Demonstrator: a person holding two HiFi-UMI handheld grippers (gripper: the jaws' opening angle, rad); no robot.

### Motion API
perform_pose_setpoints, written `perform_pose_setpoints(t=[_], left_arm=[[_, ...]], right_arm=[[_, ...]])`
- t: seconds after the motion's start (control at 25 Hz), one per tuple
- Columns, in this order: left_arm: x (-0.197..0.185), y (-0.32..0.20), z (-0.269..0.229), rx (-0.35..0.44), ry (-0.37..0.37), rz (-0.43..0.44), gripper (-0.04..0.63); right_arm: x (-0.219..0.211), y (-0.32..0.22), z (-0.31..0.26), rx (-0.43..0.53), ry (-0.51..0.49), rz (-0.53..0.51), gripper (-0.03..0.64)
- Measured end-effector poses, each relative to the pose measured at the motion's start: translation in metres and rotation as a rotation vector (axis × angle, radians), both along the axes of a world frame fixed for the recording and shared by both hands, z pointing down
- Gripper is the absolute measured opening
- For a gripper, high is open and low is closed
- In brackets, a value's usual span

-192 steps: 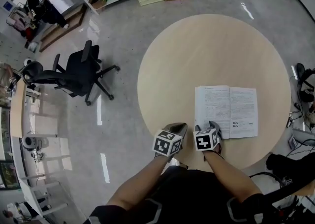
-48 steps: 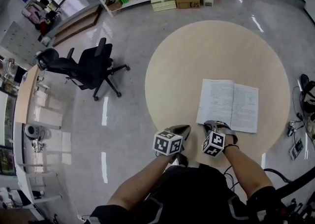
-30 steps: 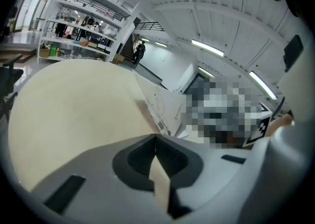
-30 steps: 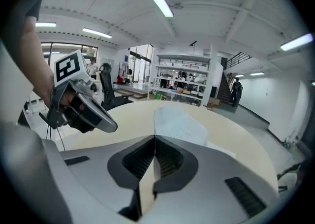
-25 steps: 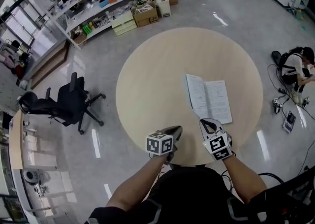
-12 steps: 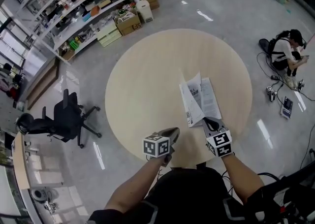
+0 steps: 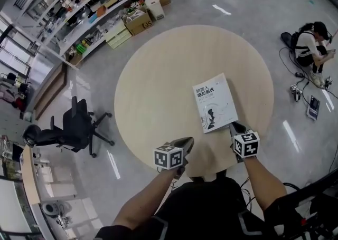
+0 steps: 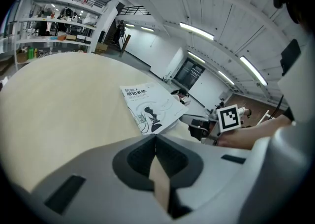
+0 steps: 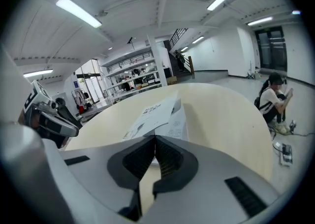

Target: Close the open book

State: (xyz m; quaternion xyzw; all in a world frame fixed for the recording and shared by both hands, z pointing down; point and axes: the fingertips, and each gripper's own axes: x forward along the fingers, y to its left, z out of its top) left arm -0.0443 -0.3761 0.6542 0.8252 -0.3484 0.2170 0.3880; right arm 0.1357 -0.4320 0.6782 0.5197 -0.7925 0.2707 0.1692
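- Round, pale, wood-toned surface stands in a bright workshop with a glossy grey floor, stocked shelves and a black office chair.
- Book, a thin white paperback, lies cover up on the surface's right half, towards the person's edge.
- Right claw sits just beside the book's near corner, jaws together and holding nothing.
- Left claw hovers left of the book without touching it, jaws also together and empty.
- Cover seems slightly raised above the pages, though the wide lens makes this hard to judge.
- Book is likely light, floppy and smooth, so pressing down on the cover near its free edge should work better than pinching.
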Motion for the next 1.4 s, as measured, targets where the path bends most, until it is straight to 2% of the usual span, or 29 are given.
perform_pose_setpoints(t=[0.32,0.6,0.8,0.88,1.0,1.24,1.4], left_arm=[[-0.004,0.006,0.004,-0.011,-0.004,0.003,-0.015],[-0.010,-0.003,-0.003,0.018,0.046,-0.044,-0.015],[-0.024,-0.008,-0.018,0.057,0.095,-0.100,-0.015],[-0.031,-0.015,-0.028,0.097,0.108,-0.111,-0.015],[-0.048,-0.035,-0.047,0.172,0.089,-0.120,-0.015],[-0.071,-0.057,-0.103,0.315,0.150,-0.220,-0.015],[-0.086,-0.030,-0.110,0.314,0.153,-0.281,-0.015]], right_arm=[[0.035,0.005,0.042,-0.178,-0.119,0.168,0.003],[0.062,0.014,0.044,-0.210,-0.069,0.227,0.003],[0.043,-0.001,-0.008,-0.093,-0.043,0.131,0.002],[0.028,-0.010,-0.037,-0.032,-0.053,0.082,0.002],[0.004,-0.020,-0.077,0.039,-0.067,0.014,-0.001],[-0.038,-0.026,-0.118,0.101,-0.106,-0.128,-0.002],[-0.054,-0.005,-0.122,0.097,-0.127,-0.203,-0.002]])
